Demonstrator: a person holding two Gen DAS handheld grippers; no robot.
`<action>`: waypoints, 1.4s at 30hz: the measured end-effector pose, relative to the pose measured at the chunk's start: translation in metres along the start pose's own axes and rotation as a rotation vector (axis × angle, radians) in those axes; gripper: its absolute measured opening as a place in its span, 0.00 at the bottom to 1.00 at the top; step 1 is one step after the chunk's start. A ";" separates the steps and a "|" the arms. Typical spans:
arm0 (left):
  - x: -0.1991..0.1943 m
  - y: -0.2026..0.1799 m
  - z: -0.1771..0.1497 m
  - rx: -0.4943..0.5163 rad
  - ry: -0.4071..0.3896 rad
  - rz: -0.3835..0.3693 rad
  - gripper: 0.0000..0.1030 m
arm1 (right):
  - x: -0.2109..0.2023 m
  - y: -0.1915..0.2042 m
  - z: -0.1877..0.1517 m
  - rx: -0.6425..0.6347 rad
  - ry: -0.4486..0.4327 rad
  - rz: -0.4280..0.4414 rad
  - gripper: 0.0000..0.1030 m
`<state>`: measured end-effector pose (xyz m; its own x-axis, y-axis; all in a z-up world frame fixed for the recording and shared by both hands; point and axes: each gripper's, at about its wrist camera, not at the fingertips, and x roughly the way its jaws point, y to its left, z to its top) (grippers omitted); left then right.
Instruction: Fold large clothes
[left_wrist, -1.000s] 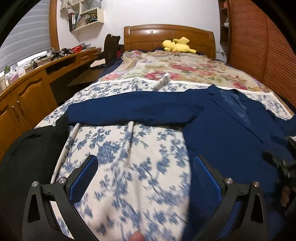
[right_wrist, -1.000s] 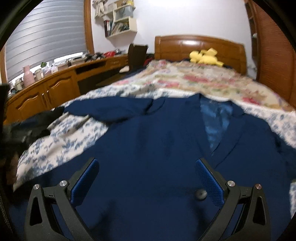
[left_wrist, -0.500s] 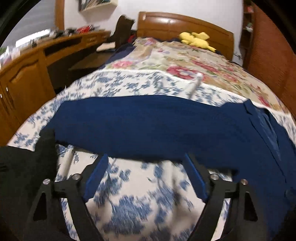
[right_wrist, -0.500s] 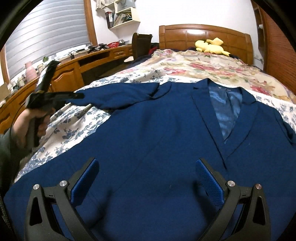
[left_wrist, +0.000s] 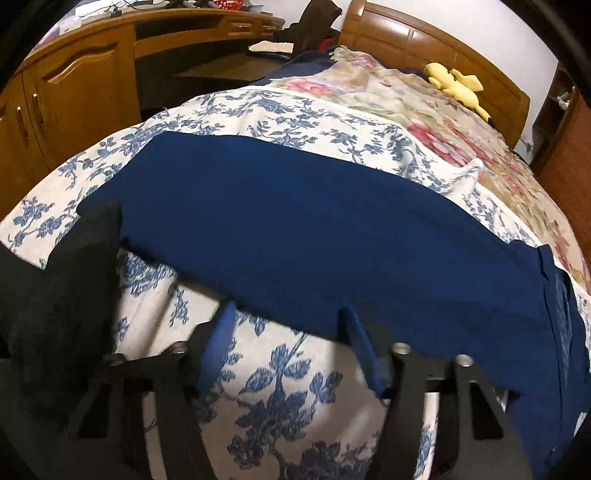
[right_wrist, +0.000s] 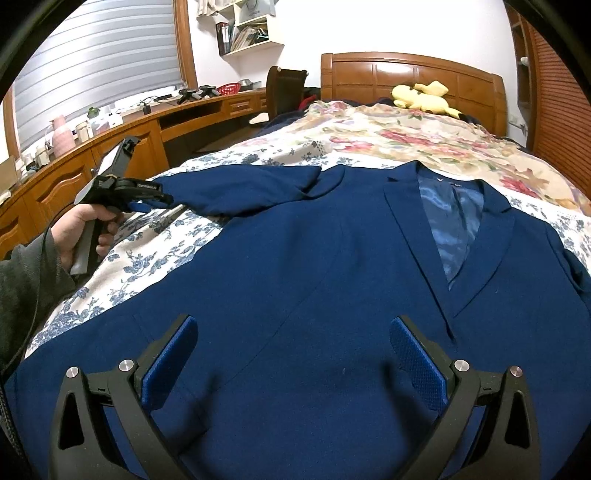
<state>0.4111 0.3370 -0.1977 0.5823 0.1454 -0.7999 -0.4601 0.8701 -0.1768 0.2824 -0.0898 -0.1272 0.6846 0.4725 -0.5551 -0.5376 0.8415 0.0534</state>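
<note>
Left tool (left_wrist: 288, 332) is held low w/ fingers spread apart, blue pads (left_wrist: 218, 343) right at the near edge of the navy sleeve (left_wrist: 295, 221); nothing is clamped yet. Sleeve is stretched out sideways across the blue-floral bedspread (left_wrist: 288, 387). Right tool (right_wrist: 291, 354) is also spread wide, poised over the front panel of the navy blazer (right_wrist: 314, 277), no fabric pinched. Blazer is laid flat, face up on the bed, lapels open, shiny blue lining (right_wrist: 450, 221) seen at the collar. From the right wrist cam, left hand (right_wrist: 85, 232) is seen gripping its tool's handle beside the sleeve cuff. Yellow plush (right_wrist: 424, 98) is seen by the headboard (right_wrist: 406, 70).
</note>
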 end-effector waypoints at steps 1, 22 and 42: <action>0.002 -0.001 0.002 -0.002 0.002 0.003 0.42 | 0.000 0.000 0.000 0.001 -0.002 0.000 1.00; -0.141 -0.204 0.016 0.372 -0.201 -0.033 0.01 | -0.055 -0.045 -0.014 0.034 -0.060 -0.042 1.00; -0.189 -0.291 -0.116 0.589 -0.127 -0.201 0.45 | -0.080 -0.095 -0.034 0.080 -0.051 -0.123 1.00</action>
<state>0.3576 0.0017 -0.0619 0.7102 -0.0242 -0.7036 0.0908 0.9942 0.0575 0.2618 -0.2168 -0.1163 0.7684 0.3753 -0.5183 -0.4083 0.9112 0.0546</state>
